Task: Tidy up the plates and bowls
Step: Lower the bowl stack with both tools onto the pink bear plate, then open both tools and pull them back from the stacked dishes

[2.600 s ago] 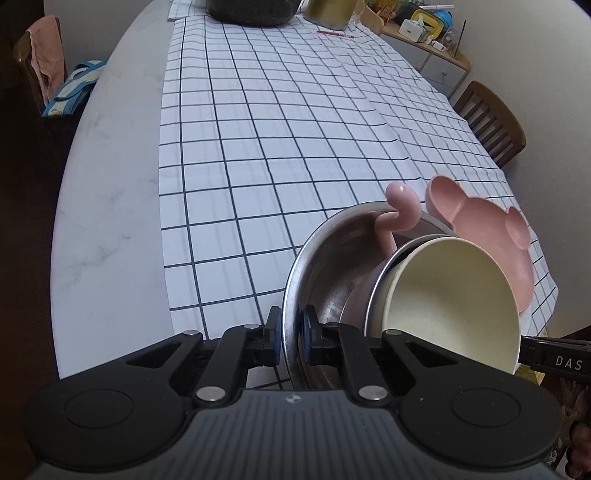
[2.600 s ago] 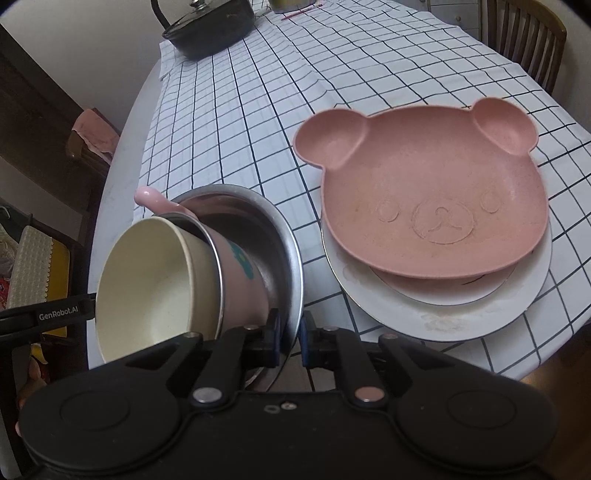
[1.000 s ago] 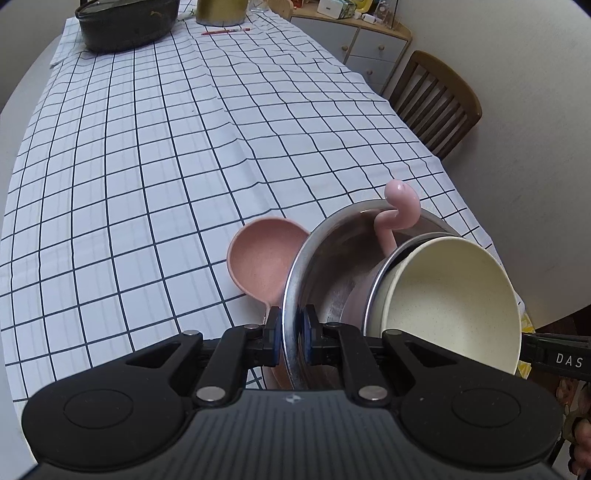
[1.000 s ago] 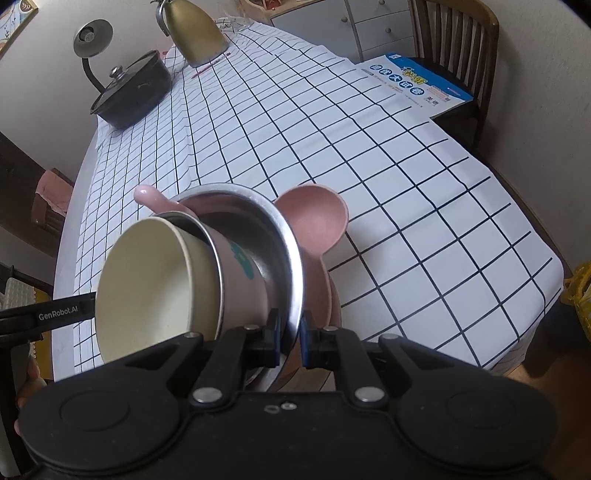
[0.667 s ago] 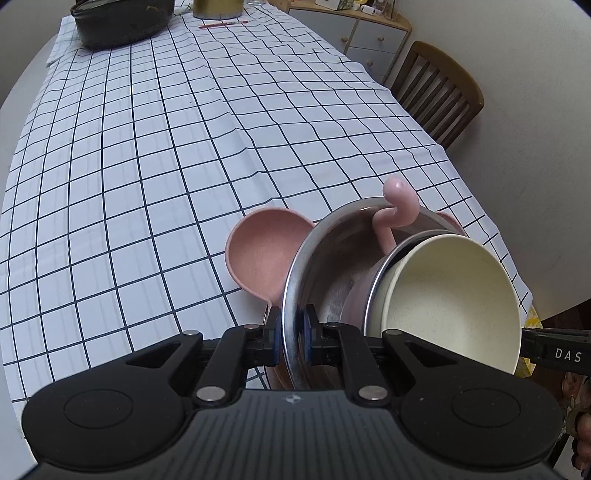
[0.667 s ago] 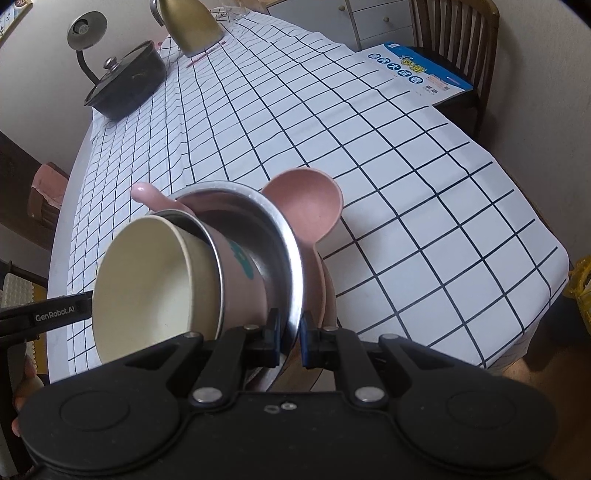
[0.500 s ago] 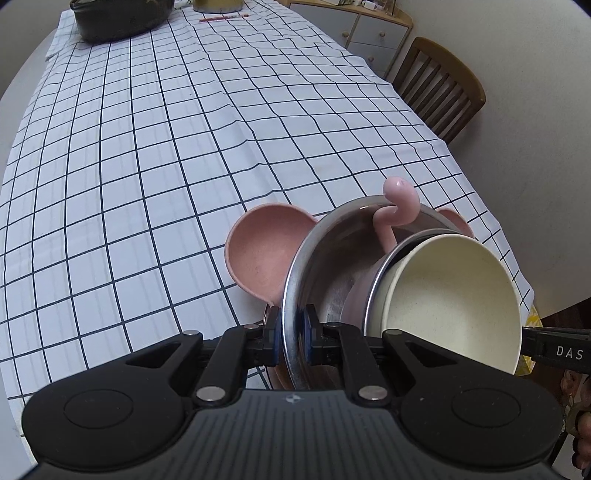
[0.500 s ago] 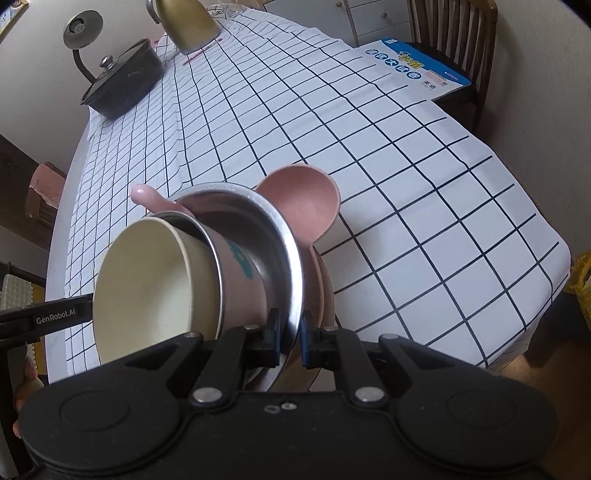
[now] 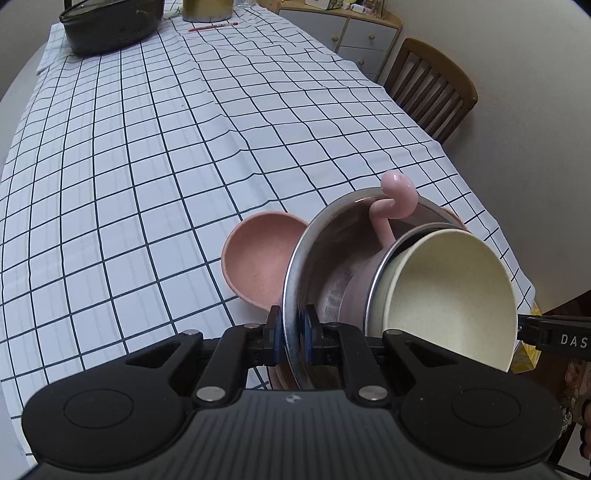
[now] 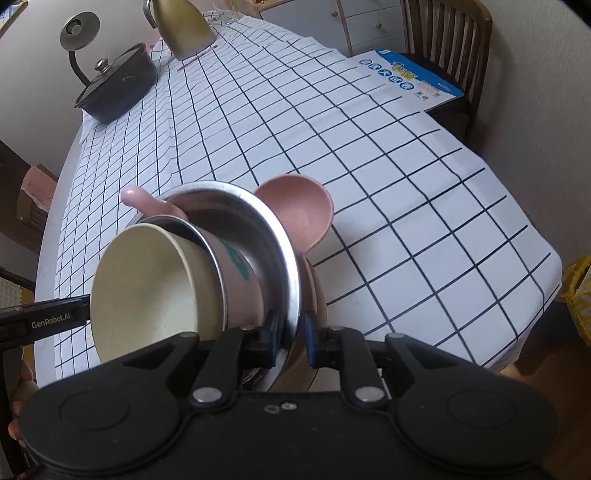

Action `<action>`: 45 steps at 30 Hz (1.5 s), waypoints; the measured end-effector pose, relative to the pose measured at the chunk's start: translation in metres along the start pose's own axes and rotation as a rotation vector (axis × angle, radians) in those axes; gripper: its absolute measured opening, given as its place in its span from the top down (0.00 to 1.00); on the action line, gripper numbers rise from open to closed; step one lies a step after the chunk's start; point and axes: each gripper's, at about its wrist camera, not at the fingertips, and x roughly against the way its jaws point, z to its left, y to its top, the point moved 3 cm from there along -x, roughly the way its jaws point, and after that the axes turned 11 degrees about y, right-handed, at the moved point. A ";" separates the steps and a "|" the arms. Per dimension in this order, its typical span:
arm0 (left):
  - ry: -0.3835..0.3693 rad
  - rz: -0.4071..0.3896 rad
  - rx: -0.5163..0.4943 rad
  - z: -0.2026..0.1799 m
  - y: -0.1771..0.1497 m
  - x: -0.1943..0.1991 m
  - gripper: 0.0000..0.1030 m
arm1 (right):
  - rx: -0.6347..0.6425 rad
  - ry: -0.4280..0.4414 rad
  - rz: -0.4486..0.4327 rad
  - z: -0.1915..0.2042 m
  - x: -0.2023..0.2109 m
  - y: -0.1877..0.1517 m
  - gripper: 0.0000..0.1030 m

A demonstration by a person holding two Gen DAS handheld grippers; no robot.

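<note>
Nearest, left gripper (image 9: 293, 334) clenched on near rim of steel bowl (image 9: 325, 266); right gripper (image 10: 290, 338) pinched opposite rim. Bowl carried tilted between both. Nested inside: pink cup (image 10: 240, 273), curled handle poking over far rim, cream bowl (image 9: 454, 299) innermost. Directly under stack, bear-shaped pink plate (image 9: 258, 262), ear showing at left; contact with it not clear. Beyond, checked tablecloth (image 9: 147, 147); far end, black pot (image 9: 110, 22). Judged: bowls gathered, stack nearly placed on plate; lowering and release left.
</note>
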 end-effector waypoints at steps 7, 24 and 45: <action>0.003 -0.012 -0.013 0.003 -0.002 0.004 0.86 | -0.008 -0.013 -0.024 -0.001 0.006 0.000 0.79; 0.020 -0.168 -0.037 0.022 -0.011 0.055 0.43 | 0.087 -0.047 -0.163 0.033 0.044 -0.011 0.36; -0.043 -0.425 -0.106 0.027 -0.058 0.152 0.13 | 0.370 -0.121 -0.449 0.115 0.100 -0.064 0.00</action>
